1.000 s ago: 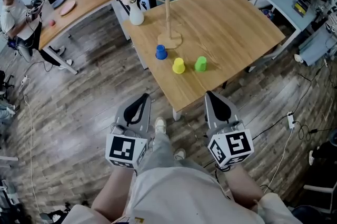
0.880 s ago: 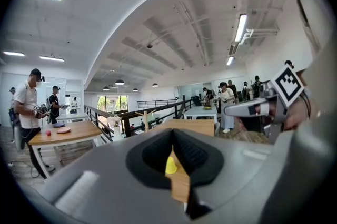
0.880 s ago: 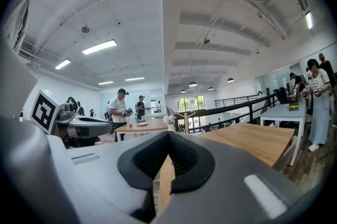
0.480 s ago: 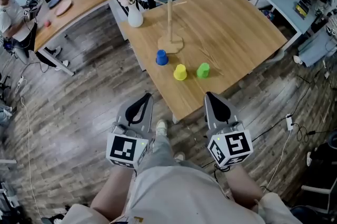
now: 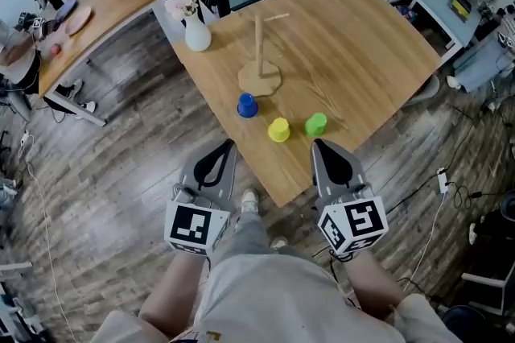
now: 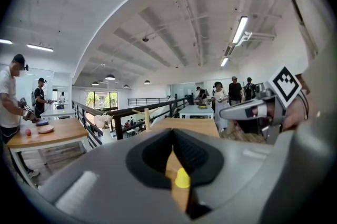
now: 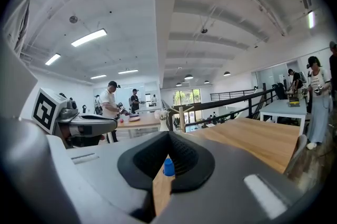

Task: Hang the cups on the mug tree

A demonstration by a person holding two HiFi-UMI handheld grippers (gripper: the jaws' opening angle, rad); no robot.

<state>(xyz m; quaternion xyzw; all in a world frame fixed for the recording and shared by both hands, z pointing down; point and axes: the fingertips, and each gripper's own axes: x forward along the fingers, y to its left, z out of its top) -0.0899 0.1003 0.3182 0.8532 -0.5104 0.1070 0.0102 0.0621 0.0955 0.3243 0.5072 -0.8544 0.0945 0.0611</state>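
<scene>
L gripper (image 5: 219, 148) & R gripper (image 5: 321, 146) closer to table (image 5: 362, 35) than before; fingers together, empty.

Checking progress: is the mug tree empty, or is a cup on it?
Empty. The mug tree carries nothing; the blue cup, yellow cup and green cup all stand on the table.

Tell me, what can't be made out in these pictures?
- Green cup: missing from both gripper views, behind the left gripper's and right gripper's own bodies.
- Its handle, if any: too small in the head view.
- Mug tree pegs: too thin to count, head view.
</scene>
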